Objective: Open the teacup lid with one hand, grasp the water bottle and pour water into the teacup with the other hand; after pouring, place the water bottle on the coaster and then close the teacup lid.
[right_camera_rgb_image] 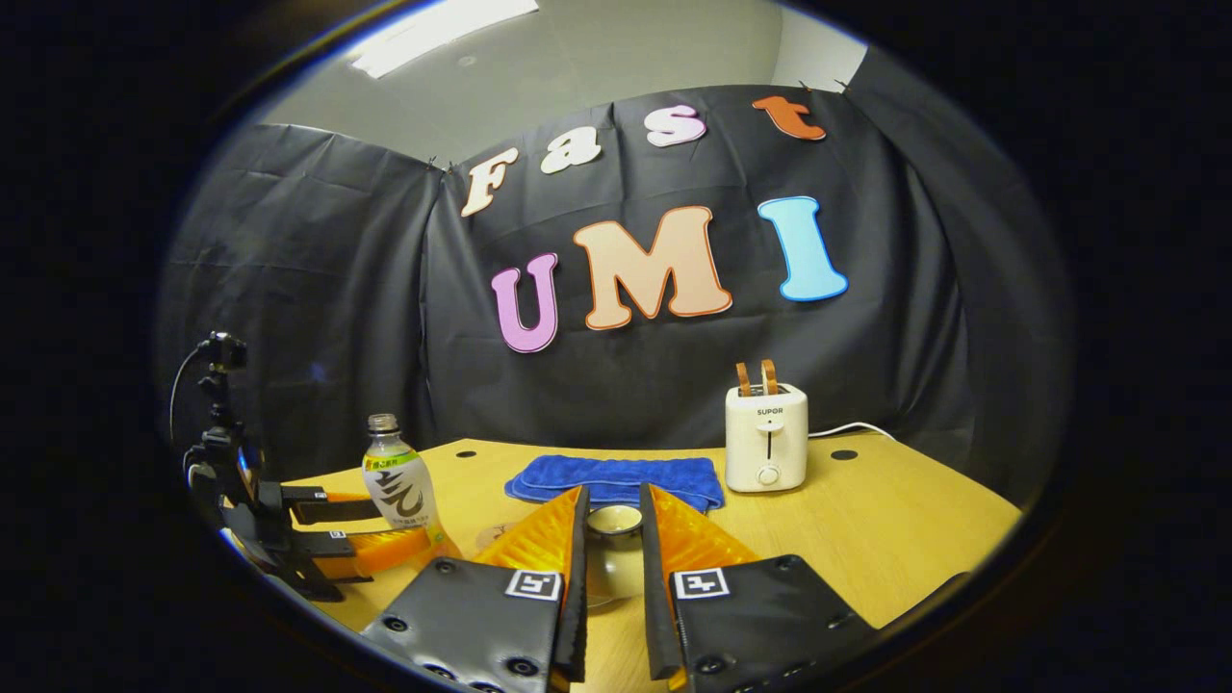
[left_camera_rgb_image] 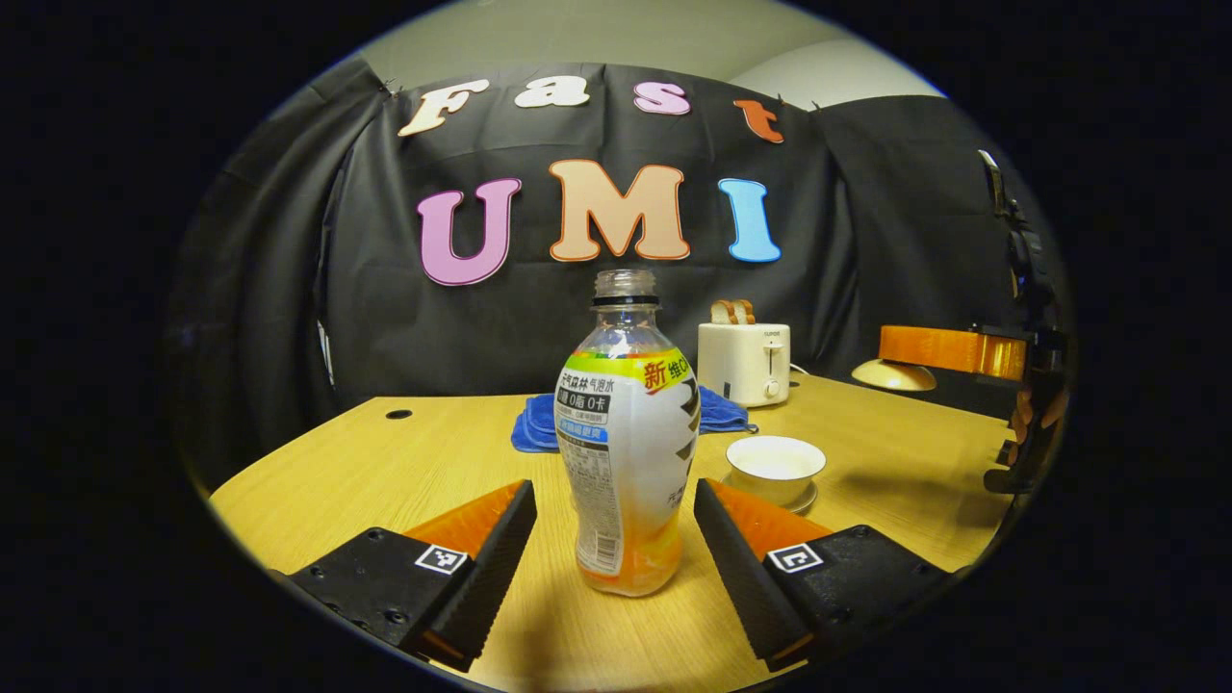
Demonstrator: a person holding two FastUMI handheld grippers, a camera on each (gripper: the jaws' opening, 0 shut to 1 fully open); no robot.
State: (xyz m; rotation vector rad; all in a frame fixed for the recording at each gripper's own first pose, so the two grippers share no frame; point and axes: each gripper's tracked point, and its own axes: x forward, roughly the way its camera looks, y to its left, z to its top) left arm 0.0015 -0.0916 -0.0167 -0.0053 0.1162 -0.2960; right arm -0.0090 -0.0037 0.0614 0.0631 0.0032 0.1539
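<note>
My left gripper point(left_camera_rgb_image: 614, 539) gapes around the bottle point(left_camera_rgb_image: 628, 433) at frame centre; my right gripper point(right_camera_rgb_image: 612, 568) probably clasps the lid point(right_camera_rgb_image: 614, 521). Next: squeeze.

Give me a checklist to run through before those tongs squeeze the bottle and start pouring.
1. Lid off the cup: ok. The right tongs grip the lid, and the teacup sits open on its saucer.
2. Bottle lined up: ok. The water bottle stands between the fingers of the open left tongs, which are not touching it.
3. Bottle upright: ok.
4. Cap removed: ok, the neck is open.
5. Way to the cup: ok, bare table between bottle and teacup.
</note>
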